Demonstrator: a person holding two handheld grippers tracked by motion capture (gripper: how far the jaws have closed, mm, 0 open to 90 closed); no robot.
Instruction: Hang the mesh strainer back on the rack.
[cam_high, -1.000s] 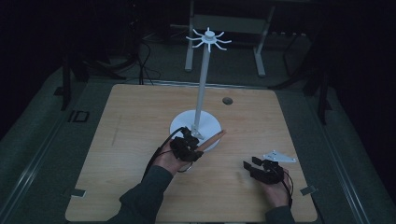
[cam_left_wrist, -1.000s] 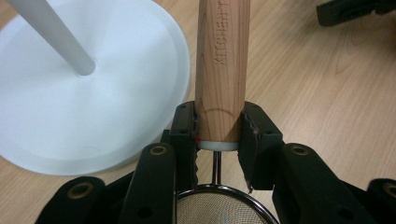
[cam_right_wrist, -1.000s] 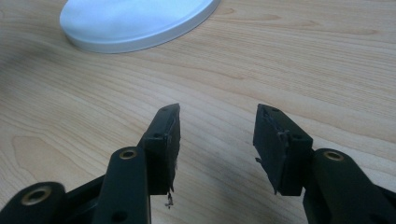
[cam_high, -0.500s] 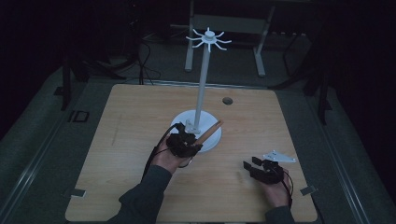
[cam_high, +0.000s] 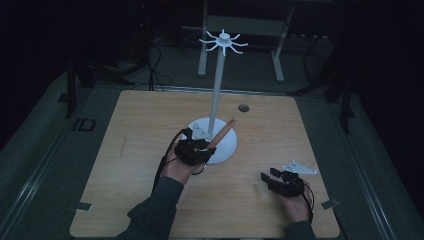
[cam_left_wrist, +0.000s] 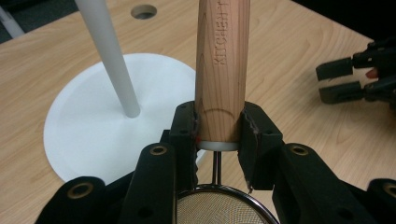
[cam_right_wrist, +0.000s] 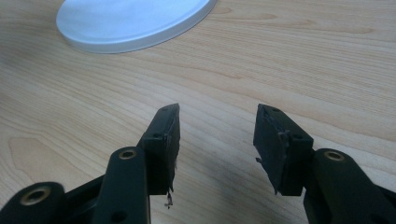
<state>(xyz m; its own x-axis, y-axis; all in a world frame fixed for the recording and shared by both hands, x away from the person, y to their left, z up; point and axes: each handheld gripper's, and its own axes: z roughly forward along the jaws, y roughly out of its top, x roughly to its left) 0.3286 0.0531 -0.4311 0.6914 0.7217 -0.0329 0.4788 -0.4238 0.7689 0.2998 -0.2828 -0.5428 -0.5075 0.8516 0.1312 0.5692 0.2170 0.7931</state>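
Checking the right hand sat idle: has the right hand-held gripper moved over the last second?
No. The right hand-held gripper sits where it was, near the table's front right edge.

Wooden table (cam_high: 150, 150); white stand base (cam_high: 227, 145), probably plastic.

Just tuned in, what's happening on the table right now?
A person is working at a light wooden table with a gripper in each hand. The left gripper is shut on the round wooden handle of a small metal mesh strainer, holding it over the round white base of a tall white hook stand. The strainer is not yet hung on the hooks at the top. The right gripper is open with nothing between its jaws, low over bare table off to the side.
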